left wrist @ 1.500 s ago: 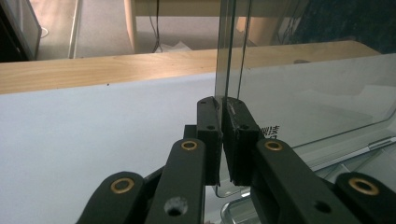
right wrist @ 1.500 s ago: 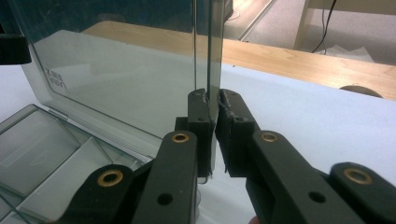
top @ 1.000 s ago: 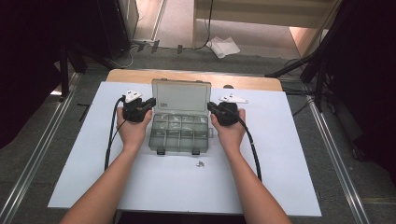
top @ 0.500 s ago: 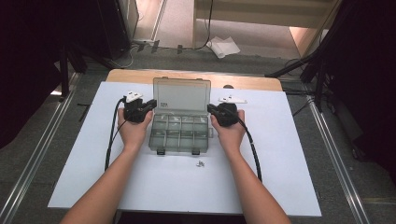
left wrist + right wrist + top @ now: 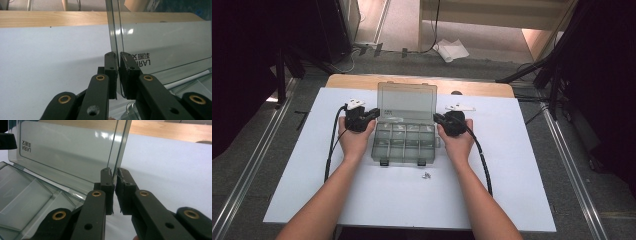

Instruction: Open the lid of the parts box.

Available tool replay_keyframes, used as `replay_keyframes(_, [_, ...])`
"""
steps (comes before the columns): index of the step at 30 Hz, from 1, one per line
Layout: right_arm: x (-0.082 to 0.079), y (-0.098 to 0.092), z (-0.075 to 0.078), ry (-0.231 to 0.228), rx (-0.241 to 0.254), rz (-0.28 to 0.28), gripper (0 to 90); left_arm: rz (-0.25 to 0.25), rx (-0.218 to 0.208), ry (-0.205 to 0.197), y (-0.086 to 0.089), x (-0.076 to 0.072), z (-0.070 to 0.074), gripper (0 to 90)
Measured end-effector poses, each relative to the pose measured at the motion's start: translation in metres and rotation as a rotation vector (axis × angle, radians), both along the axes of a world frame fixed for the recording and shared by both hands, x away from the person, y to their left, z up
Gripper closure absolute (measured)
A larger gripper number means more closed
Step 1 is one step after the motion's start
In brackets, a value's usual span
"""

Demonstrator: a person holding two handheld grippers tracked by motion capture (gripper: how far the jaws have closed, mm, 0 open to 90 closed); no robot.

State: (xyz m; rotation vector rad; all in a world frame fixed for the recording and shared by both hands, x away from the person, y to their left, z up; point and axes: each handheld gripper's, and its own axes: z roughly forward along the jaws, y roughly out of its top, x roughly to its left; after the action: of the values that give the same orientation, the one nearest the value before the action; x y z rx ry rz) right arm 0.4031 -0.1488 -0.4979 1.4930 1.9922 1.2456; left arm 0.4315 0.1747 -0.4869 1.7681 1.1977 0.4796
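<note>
From the high view, we see a clear compartment box (image 5: pixel 404 142) near the middle of the worktop (image 5: pixel 522 175), toward its far edge, its lid (image 5: pixel 407 102) standing up. Our left hand-held gripper (image 5: pixel 371 115) meets the lid's left edge and our right hand-held gripper (image 5: pixel 438 118) its right edge. A few small screws (image 5: pixel 426 175) lie just nearer than the box.

In the left gripper view, we find the left hand-held gripper (image 5: pixel 118 56) clamped on the lid's (image 5: pixel 165 42) edge.

In the right gripper view, our right hand-held gripper (image 5: pixel 113 171) likewise pinches the lid (image 5: pixel 67 150).
</note>
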Motion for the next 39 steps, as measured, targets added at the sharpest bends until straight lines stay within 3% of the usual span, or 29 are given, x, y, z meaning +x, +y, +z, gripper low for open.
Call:
replay_keyframes(16, [0.0035, -0.0011, -0.0084, 0.038, 0.017, 0.008, 85.6, -0.003, 0.007, 0.052, 0.0011, 0.0037, -0.0078, 83.3])
replay_keyframes(36, [0.0039, -0.0009, -0.0084, 0.049, 0.019, 0.011, 85.4, -0.008, 0.019, 0.061, 0.0008, 0.0039, -0.0094, 83.2])
replay_keyframes(39, [0.0038, -0.0021, -0.0080, 0.042, 0.011, 0.017, 83.6, -0.002, 0.026, 0.047, 0.0018, 0.0024, -0.0076, 83.2])
